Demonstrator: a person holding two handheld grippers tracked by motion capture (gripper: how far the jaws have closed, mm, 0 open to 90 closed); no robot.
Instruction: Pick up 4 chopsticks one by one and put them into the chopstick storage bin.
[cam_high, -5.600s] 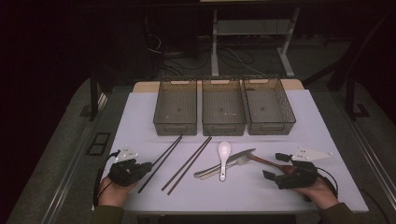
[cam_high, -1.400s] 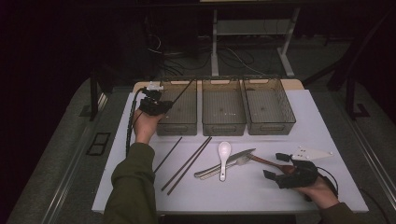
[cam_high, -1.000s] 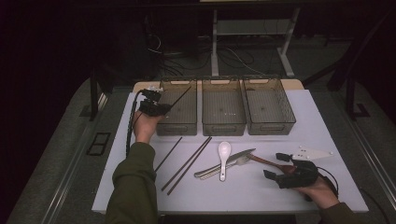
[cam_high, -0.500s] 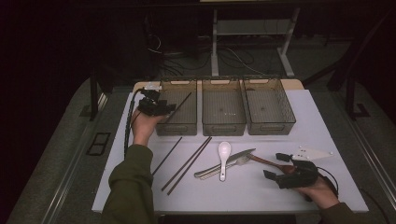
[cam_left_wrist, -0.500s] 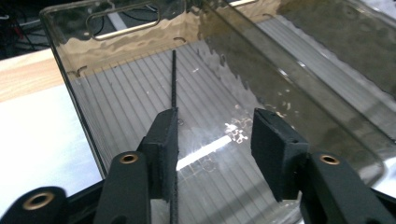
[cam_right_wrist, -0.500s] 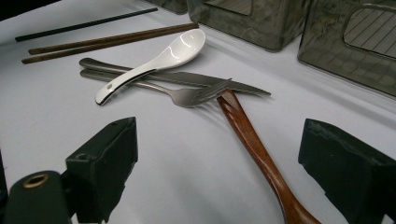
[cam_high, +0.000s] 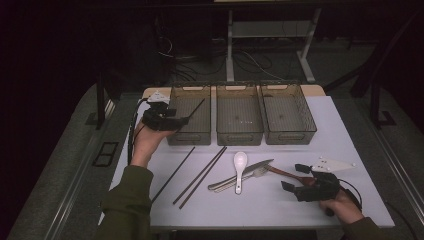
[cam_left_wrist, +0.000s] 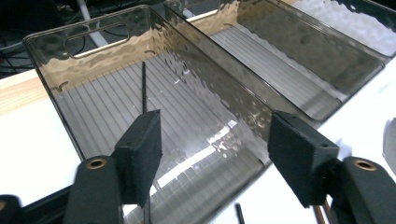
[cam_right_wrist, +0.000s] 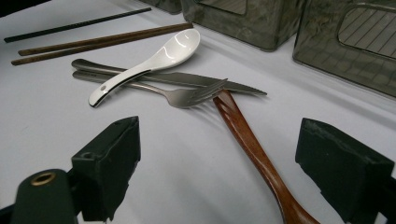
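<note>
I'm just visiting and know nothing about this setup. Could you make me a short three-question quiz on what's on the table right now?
1. How many smoky plastic bins stand side by side at the far end of the table?
2. True or false: the white spoon lies inside a bin.
3. What is in the left bin? A) a fork B) a black chopstick C) a knife

Key:
1. Three: left bin, middle bin, right bin.
2. False: the white spoon lies on the table, across the fork and knife.
3. B: the black chopstick, just let go by the left gripper, whose jaws have been opening.
</note>
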